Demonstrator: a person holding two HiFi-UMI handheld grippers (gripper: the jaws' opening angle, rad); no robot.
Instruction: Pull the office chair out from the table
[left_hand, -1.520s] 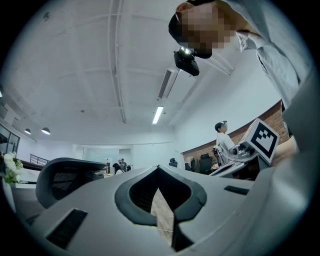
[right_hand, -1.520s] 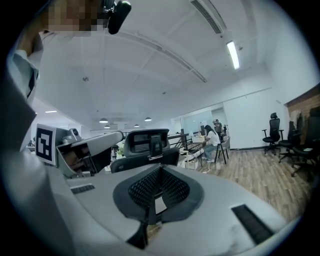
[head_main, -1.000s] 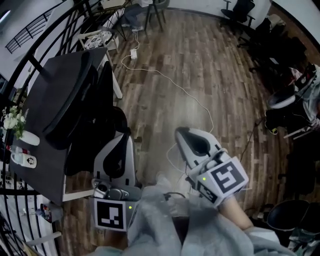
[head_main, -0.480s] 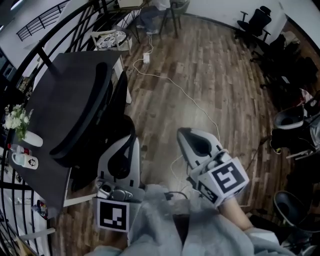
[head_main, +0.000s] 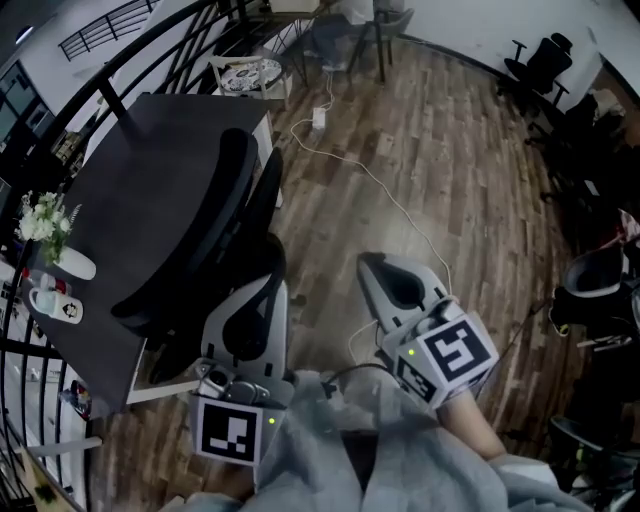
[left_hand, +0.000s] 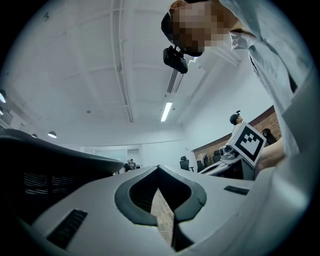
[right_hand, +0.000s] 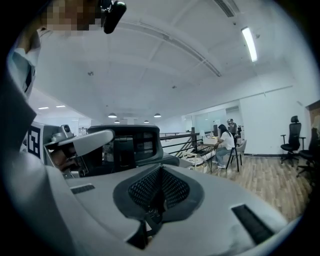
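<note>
two hand-held grippers are showing at the bottom of the head view, each with its jaws pressed fully together and holding nothing. the left gripper (head_main: 266, 290) is pointing away from the person, with its tip just beside the lower back of the office chair (head_main: 195, 240); whether it is touching the chair cannot be told. in the left gripper view, the left gripper (left_hand: 159, 169) is showing only a strip of wooden floor through the slot below the closed tips, and the office chair (left_hand: 45, 167) is lying to the left of the jaws, not between them. the right gripper (head_main: 372, 264) is hanging well to the right of the chair, over bare wooden floor (head_main: 450, 160). in the right gripper view, the right gripper (right_hand: 159, 169) is looking across at the office chair (right_hand: 127, 145), which is standing ahead and to its left.

the chair is sitting pushed in against the near edge of the dark table (head_main: 130, 190), which is lying left of and beyond the left gripper. on the table's far left side, a vase of flowers (head_main: 45, 225) and a mug (head_main: 58, 308) are standing. a white cable (head_main: 385, 195) is running across the floor ahead of both grippers. a black railing (head_main: 120, 20) is curving behind the table. beyond the right gripper, a seated person (right_hand: 225, 142) is working at a small desk.
</note>
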